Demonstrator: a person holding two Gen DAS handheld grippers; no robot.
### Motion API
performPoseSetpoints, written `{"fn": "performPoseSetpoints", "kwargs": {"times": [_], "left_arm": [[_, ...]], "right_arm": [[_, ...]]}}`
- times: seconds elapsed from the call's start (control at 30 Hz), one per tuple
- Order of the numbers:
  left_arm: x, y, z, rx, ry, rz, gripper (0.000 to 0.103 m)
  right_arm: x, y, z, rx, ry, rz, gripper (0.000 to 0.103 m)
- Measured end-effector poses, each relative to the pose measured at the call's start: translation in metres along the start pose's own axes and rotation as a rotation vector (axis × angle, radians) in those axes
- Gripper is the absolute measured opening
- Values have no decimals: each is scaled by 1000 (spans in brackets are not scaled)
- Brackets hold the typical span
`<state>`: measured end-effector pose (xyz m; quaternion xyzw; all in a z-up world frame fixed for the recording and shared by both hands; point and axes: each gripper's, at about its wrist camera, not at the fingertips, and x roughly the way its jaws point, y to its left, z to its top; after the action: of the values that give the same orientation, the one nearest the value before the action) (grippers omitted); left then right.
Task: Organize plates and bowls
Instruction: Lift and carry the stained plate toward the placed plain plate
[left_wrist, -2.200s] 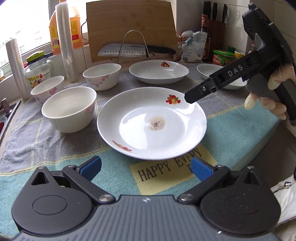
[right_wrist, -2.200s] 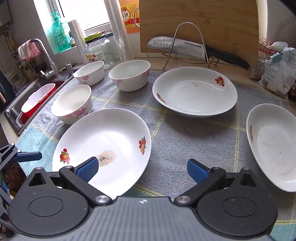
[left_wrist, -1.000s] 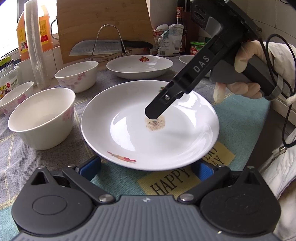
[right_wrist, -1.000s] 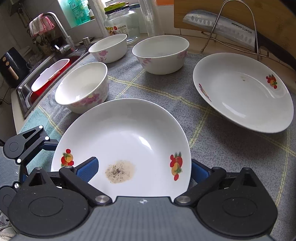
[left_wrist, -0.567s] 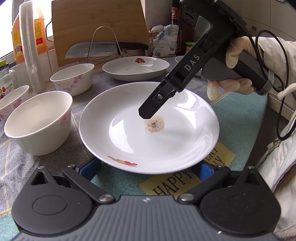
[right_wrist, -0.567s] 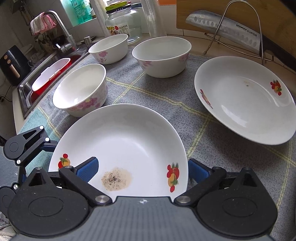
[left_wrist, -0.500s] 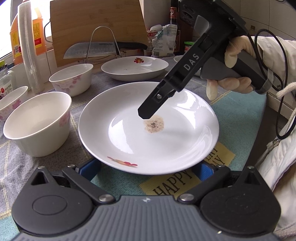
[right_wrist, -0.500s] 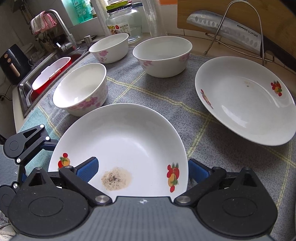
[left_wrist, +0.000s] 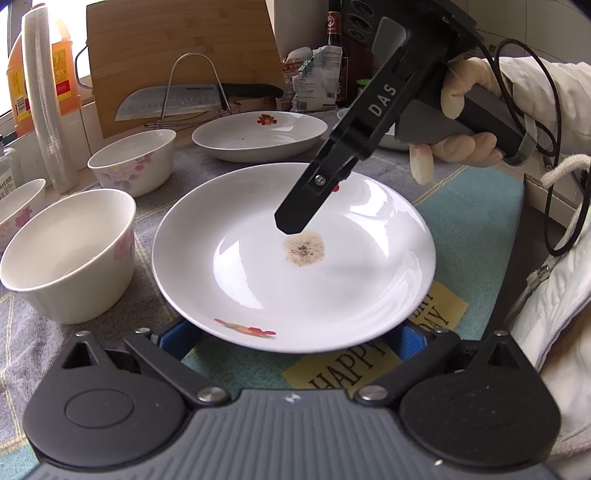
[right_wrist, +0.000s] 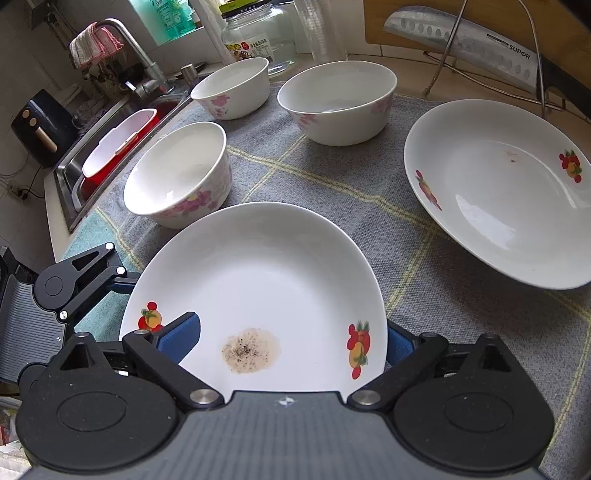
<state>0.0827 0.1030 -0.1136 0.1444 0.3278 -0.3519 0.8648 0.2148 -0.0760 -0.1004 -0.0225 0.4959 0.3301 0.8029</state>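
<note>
A white plate (left_wrist: 258, 273) with fruit prints and a brown stain lies on the cloth; it also shows in the right wrist view (right_wrist: 258, 280). My left gripper (left_wrist: 291, 338) is open, its blue pads at the plate's near rim, partly under it. My right gripper (right_wrist: 291, 338) is open; one finger (left_wrist: 299, 214) reaches over the plate's middle, the other is hidden beyond the rim. A second plate (left_wrist: 258, 134) (right_wrist: 498, 192) lies behind. Three flowered bowls (right_wrist: 177, 173) (right_wrist: 338, 101) (right_wrist: 231, 86) stand to the left.
A knife on a wire rack (left_wrist: 192, 101) and a cutting board (left_wrist: 177, 48) stand at the back. A third plate (left_wrist: 388, 138) is mostly hidden behind my right gripper. A sink (right_wrist: 110, 147) with a red tub lies left. Jar and bottles line the window sill.
My right gripper has swung from the plate's right side to over its middle, with the rim between its fingers. My left gripper has closed in on the near rim.
</note>
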Motion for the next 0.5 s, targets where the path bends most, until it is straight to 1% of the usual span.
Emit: {"fn": "performPoseSetpoints", "kwargs": {"times": [0.23, 0.5], "left_arm": [[0, -1, 1, 16, 3, 0, 103], [1, -1, 3, 17, 21, 0, 103]], "right_arm": [[-1, -5, 4, 22, 8, 15, 95], [-2, -7, 5, 27, 14, 21, 93]]}}
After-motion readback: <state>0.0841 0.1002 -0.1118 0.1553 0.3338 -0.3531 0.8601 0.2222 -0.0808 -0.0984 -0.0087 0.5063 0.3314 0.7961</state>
